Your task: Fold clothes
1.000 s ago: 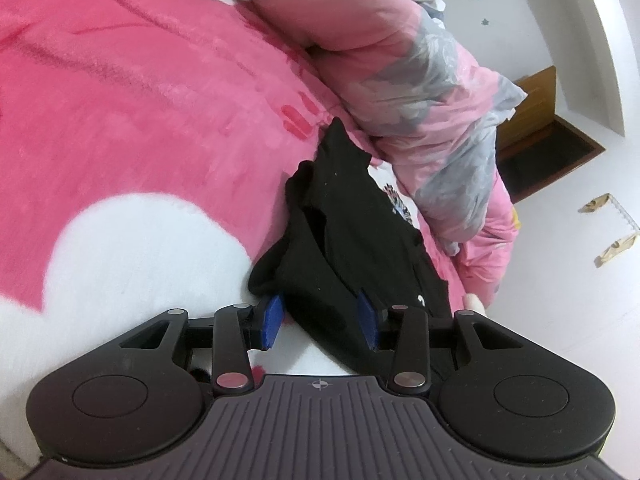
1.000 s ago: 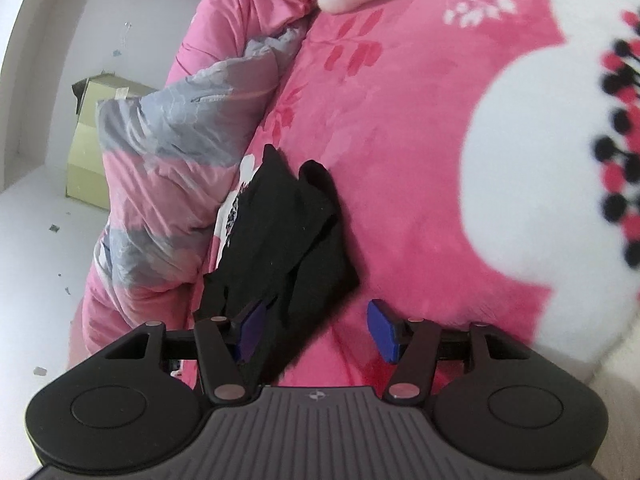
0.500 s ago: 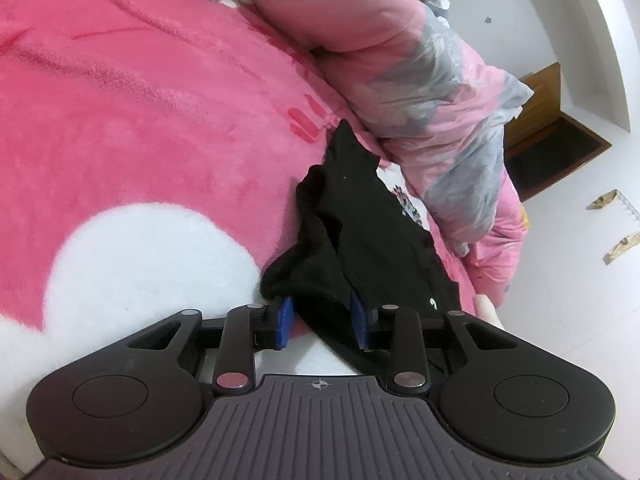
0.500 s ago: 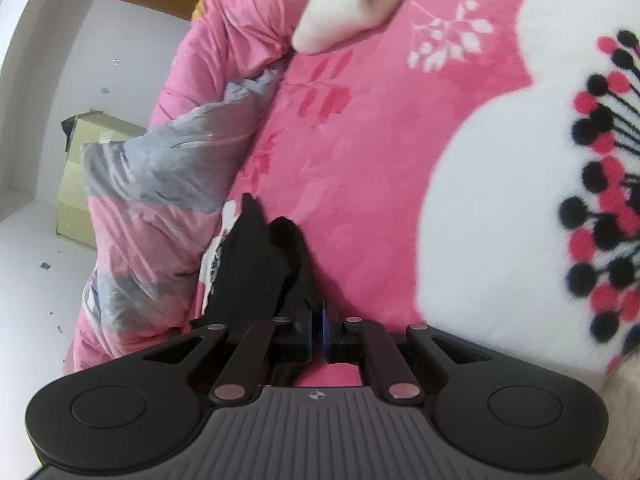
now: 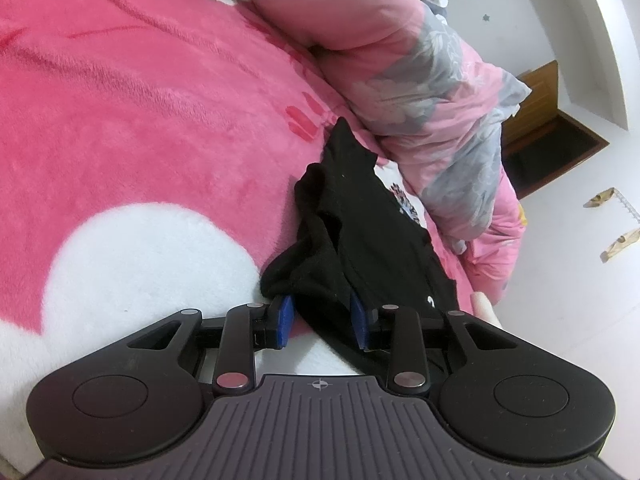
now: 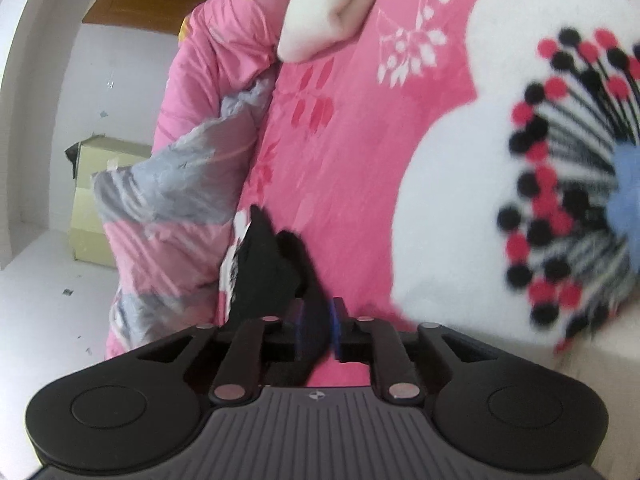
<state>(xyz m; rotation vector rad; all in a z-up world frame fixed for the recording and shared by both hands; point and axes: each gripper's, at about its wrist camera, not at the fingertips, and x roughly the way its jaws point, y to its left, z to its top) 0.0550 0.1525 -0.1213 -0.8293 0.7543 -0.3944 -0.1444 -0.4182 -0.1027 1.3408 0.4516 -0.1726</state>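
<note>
Garment: one black garment [image 5: 360, 232], bunched and creased, lying at the edge of the bed next to the quilt; in the right wrist view it [image 6: 268, 264] shows as a dark fold running away from the tongs
Left gripper [image 5: 322, 322]: one, jaws narrowed, blue pads pressing a thick fold of the black cloth from both sides
Right gripper [image 6: 316, 326]: one, jaws narrow with a strip of the black cloth clamped between the pads; they have just eased open a little after closing; this view is blurred
Hand: one fingertip [image 5: 482, 306] shows just right of the left gripper
Surface: one fluffy pink blanket [image 5: 140, 120] with large white flower shapes covers the bed; the right wrist view shows a white flower [image 6: 480, 184] with black and red dots
Room: pale floor [image 5: 560, 280], white wall, a brown wooden frame [image 5: 536, 108] at the far right
Around: one rolled pink and grey quilt [image 5: 432, 92] just behind the garment, crowding its far side; one pale folded cloth [image 6: 324, 16] far up the bed; one yellowish cardboard box [image 6: 100, 200] on the floor; two scraps of paper [image 5: 612, 216] on the floor
</note>
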